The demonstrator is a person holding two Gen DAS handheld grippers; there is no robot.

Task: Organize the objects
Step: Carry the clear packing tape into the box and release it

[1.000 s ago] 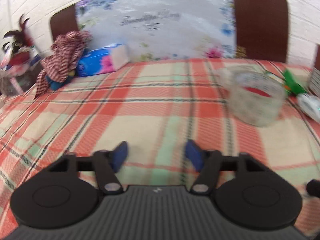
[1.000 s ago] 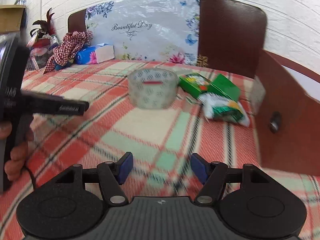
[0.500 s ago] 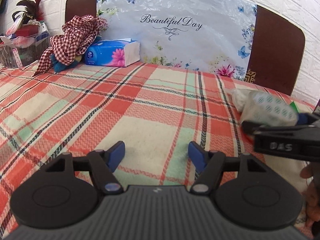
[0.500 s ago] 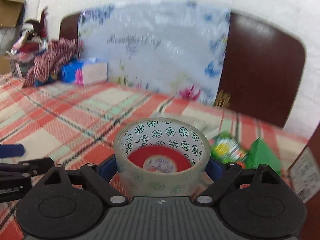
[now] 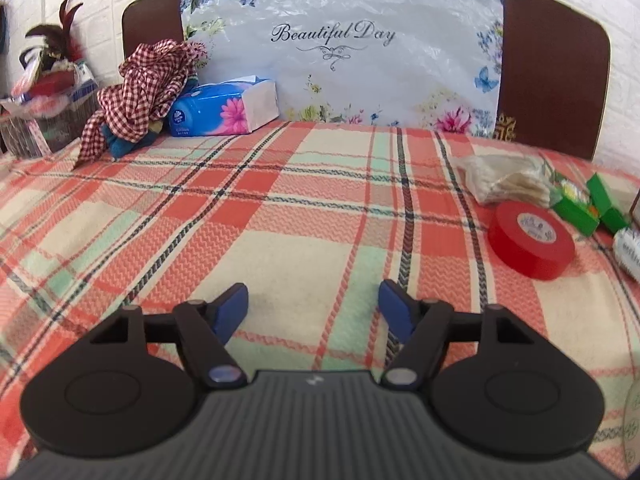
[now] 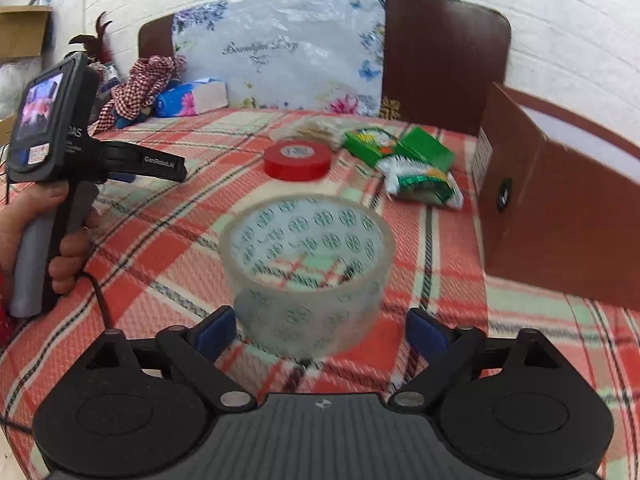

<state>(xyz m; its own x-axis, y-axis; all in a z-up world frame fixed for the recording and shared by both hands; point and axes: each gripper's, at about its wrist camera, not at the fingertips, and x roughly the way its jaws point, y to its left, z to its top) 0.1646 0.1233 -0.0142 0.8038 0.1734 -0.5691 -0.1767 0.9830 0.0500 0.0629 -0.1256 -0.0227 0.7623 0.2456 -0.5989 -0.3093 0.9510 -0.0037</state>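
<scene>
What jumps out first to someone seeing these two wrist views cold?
In the right wrist view, the clear tape roll with green printed circles fills the middle, sitting between the right gripper's blue pads, whose jaws have just been opening and stand clear of it. Behind it a red tape roll lies flat on the plaid bedspread. The left wrist view shows the left gripper open over bare blanket, facing the "Beautiful Day" headboard cover.

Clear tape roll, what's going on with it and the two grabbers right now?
Right gripper open, jaws just widened, straddling clear tape roll, pads apparently off it. Left gripper open, empty. Red tape roll beyond, nothing in the way.
</scene>
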